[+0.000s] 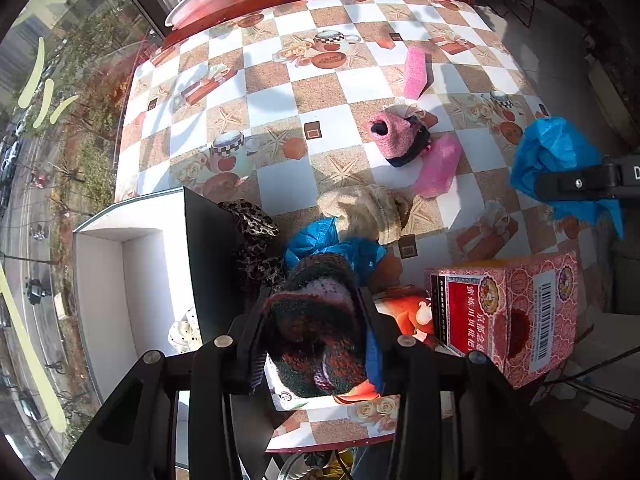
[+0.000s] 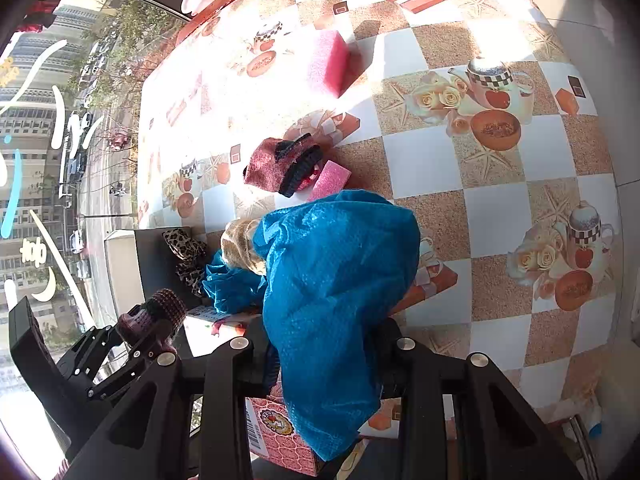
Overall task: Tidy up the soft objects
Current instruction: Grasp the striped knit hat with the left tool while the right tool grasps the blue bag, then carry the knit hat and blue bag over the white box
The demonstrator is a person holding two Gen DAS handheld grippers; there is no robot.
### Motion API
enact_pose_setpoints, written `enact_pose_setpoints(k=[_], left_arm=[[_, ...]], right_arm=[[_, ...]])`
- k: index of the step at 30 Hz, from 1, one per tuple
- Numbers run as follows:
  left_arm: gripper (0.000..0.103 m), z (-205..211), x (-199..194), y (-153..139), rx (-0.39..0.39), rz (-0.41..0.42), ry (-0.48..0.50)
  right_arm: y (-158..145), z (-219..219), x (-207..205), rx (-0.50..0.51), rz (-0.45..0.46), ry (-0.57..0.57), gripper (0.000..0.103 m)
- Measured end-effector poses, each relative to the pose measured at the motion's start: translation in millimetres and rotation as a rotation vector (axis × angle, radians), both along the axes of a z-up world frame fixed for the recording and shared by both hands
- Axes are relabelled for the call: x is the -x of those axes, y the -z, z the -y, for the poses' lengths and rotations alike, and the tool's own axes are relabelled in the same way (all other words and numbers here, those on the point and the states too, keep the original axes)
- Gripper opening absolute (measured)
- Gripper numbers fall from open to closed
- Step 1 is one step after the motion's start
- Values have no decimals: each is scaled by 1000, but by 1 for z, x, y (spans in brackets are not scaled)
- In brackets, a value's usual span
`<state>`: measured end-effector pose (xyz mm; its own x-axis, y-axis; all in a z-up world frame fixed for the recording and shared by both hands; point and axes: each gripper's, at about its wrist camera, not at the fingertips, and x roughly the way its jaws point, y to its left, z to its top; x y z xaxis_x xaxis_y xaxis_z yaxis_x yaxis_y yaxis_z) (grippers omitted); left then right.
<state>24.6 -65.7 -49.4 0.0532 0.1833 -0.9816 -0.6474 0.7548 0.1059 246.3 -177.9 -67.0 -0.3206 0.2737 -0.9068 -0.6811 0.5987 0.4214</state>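
Both grippers loaded, sorting approx. half done.
Left gripper (image 1: 316, 344) clamps dark knit sock (image 1: 316, 328), right gripper (image 2: 328, 360) clamps blue crinkly cover (image 2: 336, 280); pink sponges (image 1: 416, 72), socks left.

Black angular left gripper (image 1: 316, 344) linkages with silver screws.

the far left of the surface (image 1: 256, 92) lies open. nearer, a beige knit (image 1: 366, 210), a pink sock (image 1: 394, 136) and pink sponges (image 1: 438, 166) crowd the middle, and a red carton (image 1: 516, 312) blocks the near right.
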Motion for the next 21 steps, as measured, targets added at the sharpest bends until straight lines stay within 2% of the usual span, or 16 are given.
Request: enact_pose_setpoints(k=[10,16,21], left_arm=[[43,32,24,-14,-11,33,63],[43,43,32,-23,-32,65,100],[43,38,43,-29,-42,97,82]], right_arm=[[-42,3,67,-45,114,-73,35],[-55,8,102,-49,142,-123,35],[-61,6,136,-49,151,-193,35]])
